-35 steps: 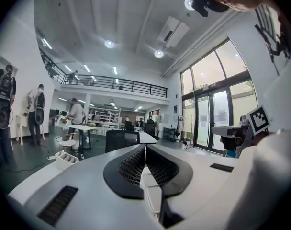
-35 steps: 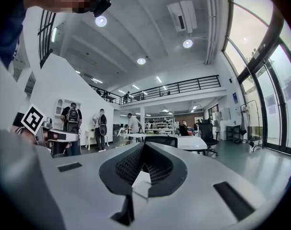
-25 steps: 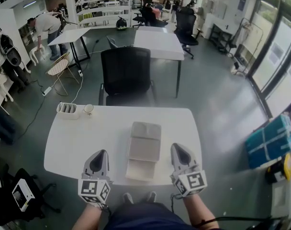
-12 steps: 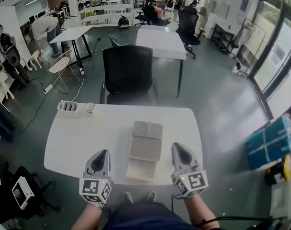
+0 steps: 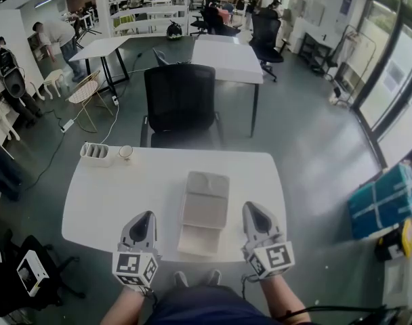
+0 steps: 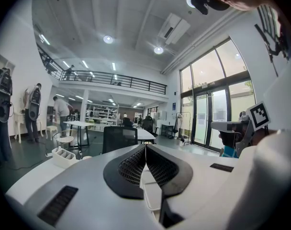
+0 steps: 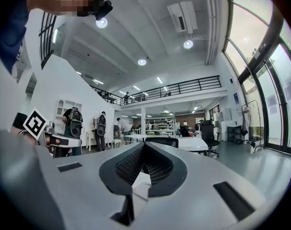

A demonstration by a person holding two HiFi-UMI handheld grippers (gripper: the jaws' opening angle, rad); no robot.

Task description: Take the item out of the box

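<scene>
A flat beige box (image 5: 204, 205) lies closed in the middle of the white table (image 5: 111, 195), its long side pointing away from me. My left gripper (image 5: 143, 217) rests at the table's near edge, left of the box, with its jaws shut and nothing between them. My right gripper (image 5: 252, 207) sits on the other side of the box, also shut and empty. In the left gripper view the ribbed pads (image 6: 131, 164) meet at the left gripper's tip (image 6: 145, 146). The right gripper view shows that gripper's tip (image 7: 144, 144) closed the same way. The item inside the box is hidden.
A white slotted organiser (image 5: 96, 153) and a small cup (image 5: 125, 153) stand at the table's far left corner. A black office chair (image 5: 180, 103) is pushed in at the far side. More tables and several people are further back in the room.
Both grippers and the box stay where they were. The head view has shifted slightly, and a person in the far left background has moved.
</scene>
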